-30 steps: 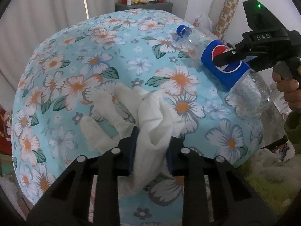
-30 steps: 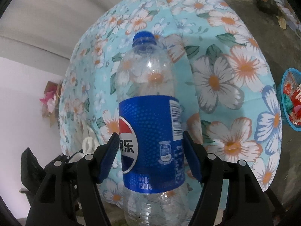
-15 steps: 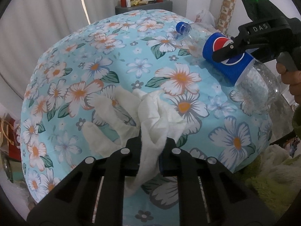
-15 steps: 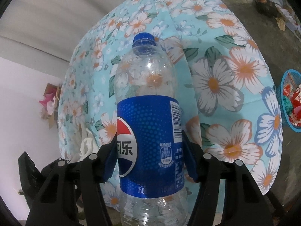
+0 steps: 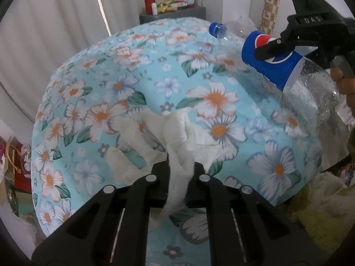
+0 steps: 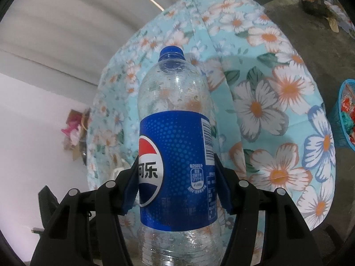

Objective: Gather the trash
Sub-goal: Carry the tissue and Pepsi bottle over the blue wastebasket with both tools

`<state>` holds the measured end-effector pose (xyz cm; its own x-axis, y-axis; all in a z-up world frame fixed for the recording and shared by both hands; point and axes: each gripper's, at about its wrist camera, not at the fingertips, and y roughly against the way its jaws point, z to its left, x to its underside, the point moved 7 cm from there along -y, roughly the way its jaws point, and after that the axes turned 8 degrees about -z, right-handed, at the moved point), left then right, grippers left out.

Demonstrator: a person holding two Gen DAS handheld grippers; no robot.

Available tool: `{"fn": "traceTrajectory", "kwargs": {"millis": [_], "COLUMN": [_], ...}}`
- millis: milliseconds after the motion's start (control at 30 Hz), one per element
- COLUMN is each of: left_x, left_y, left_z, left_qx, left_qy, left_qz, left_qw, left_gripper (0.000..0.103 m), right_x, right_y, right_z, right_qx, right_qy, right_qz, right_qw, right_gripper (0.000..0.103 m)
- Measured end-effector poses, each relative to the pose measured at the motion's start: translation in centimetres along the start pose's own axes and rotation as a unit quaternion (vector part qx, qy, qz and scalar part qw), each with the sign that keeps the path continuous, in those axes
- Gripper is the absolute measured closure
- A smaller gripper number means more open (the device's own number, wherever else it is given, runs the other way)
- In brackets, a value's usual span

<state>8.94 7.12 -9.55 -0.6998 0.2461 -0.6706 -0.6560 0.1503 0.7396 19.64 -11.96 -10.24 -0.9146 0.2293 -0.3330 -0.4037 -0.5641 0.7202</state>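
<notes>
A crumpled white tissue (image 5: 177, 133) lies on the flowered blue cloth (image 5: 106, 93) of a round table. My left gripper (image 5: 178, 168) pinches the tissue's near end; its jaws are still closing and the paper bunches between the pads. A clear plastic cola bottle (image 6: 175, 155) with a blue label and blue cap sits between the pads of my right gripper (image 6: 175, 170), which press on the label from both sides. In the left wrist view the bottle (image 5: 273, 71) hangs tilted above the table's far right edge, cap pointing left.
A grey shelf (image 5: 172, 13) with a red container stands behind the table by the white curtain. A blue basket (image 6: 346, 115) with colourful wrappers stands on the floor to the right. A fluffy greenish rug (image 5: 321, 199) lies beside the table.
The left jaws have narrowed onto the tissue and squeezed it thin. The right jaws have closed onto the bottle's label, and the bottle has risen off the cloth.
</notes>
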Motion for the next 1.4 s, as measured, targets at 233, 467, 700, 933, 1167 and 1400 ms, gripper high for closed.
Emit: {"fn": "traceTrajectory", "kwargs": {"millis": [233, 467, 700, 933, 1167, 1400], "left_x": [-6.2, -15.8, -23.1, -25.5, -25.7, -24.3], "left_y": [3.3, 4.5, -1.0, -11.5, -22.3, -30.2], "left_z": [-0.4, -7.1, -20.6, -33.8, -44.1, -50.2], "left_qx": [0.049, 0.175, 0.320, 0.368, 0.368, 0.366], "left_qy": [-0.001, -0.028, -0.044, -0.045, -0.064, -0.057], "left_qz": [-0.079, -0.129, -0.076, 0.036, 0.096, 0.127], "left_qw": [0.9957, 0.9758, 0.9435, 0.9281, 0.9226, 0.9202], "left_gripper": [0.098, 0.098, 0.098, 0.098, 0.098, 0.050], "right_x": [-3.2, -3.3, 0.7, 1.9, -1.4, -2.8], "right_y": [8.2, 21.7, 25.1, 21.4, 17.0, 12.6], "right_z": [-3.1, -13.0, -23.9, -32.9, -41.2, -50.3], "right_qx": [0.008, 0.091, 0.149, 0.150, 0.141, 0.176], "right_qy": [-0.038, -0.125, -0.227, -0.290, -0.321, -0.355], "right_qz": [-0.117, -0.271, -0.293, -0.263, -0.241, -0.208], "right_qw": [0.992, 0.950, 0.917, 0.908, 0.905, 0.894], "right_gripper": [0.045, 0.045, 0.044, 0.044, 0.044, 0.027]}}
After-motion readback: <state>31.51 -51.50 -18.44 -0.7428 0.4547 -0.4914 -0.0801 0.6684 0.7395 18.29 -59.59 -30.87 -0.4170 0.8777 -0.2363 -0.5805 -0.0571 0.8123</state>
